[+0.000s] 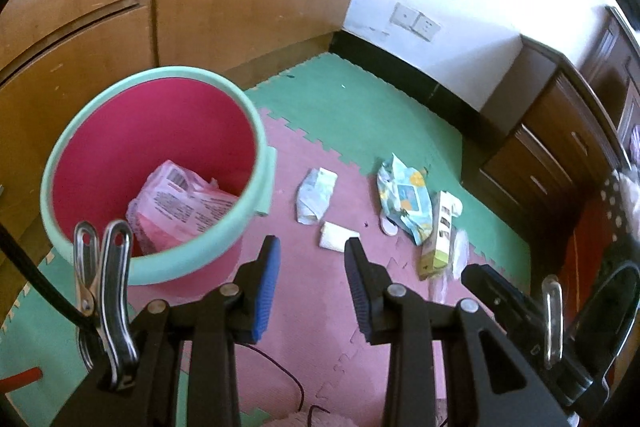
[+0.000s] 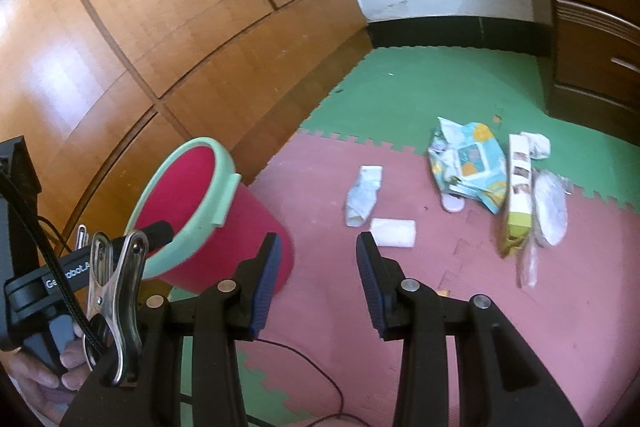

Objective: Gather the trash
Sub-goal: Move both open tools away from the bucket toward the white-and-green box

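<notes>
A pink bucket with a mint rim (image 1: 256,163) stands on the foam mat, with a pink plastic bag (image 1: 180,203) inside. To its right, trash lies on the floor: a crumpled white wrapper (image 1: 316,193), a folded white tissue (image 1: 338,235), a colourful wipes pack (image 1: 406,197), a yellow-green box (image 1: 438,235) and clear plastic (image 1: 460,251). My left gripper (image 1: 311,247) hangs open and empty just right of the bucket, short of the tissue. My right gripper (image 2: 319,241) is also open and empty, with the tissue (image 2: 394,231) just beyond its right finger and the bucket (image 2: 224,223) to its left.
Wooden cabinet doors (image 1: 200,19) rise behind the bucket, and a dark drawer unit (image 2: 592,47) stands at the right. The mat is pink (image 2: 460,307) in front and green (image 2: 440,87) behind. A thin cable (image 2: 312,367) runs across the floor near me. A hand (image 2: 44,375) holds the left gripper.
</notes>
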`<action>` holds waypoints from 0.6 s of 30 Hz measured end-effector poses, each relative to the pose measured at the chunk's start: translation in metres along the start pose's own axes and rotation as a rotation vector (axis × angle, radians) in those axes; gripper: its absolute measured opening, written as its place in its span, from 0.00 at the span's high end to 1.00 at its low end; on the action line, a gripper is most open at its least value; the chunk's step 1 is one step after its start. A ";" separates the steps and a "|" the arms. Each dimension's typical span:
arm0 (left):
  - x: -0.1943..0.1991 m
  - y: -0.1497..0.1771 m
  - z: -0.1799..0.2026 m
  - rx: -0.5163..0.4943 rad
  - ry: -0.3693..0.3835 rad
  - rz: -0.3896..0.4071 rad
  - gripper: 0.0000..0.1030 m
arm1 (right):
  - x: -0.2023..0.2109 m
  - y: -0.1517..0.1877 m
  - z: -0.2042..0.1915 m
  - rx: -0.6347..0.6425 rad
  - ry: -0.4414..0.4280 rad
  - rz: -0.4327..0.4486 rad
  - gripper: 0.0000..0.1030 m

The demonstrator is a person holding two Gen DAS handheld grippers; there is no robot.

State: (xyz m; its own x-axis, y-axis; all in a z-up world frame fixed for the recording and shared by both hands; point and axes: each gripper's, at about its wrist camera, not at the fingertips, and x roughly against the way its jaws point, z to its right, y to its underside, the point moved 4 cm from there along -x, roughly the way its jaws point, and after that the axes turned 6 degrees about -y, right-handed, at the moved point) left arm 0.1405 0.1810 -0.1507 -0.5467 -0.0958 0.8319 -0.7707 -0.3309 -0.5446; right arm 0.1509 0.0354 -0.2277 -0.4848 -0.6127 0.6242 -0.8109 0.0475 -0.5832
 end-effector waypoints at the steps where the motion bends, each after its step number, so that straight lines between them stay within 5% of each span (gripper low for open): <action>1: -0.001 0.001 0.003 -0.007 0.002 -0.003 0.66 | 0.001 0.001 0.004 -0.006 0.004 0.001 0.62; 18: -0.068 0.019 0.070 -0.122 0.047 -0.110 0.66 | -0.011 0.012 0.092 -0.149 0.083 -0.018 0.62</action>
State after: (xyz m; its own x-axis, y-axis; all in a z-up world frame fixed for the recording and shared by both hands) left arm 0.1855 0.1156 -0.2103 -0.4696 -0.0205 0.8826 -0.8590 -0.2203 -0.4621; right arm 0.1768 -0.0297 -0.2895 -0.4898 -0.5475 0.6785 -0.8565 0.1570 -0.4917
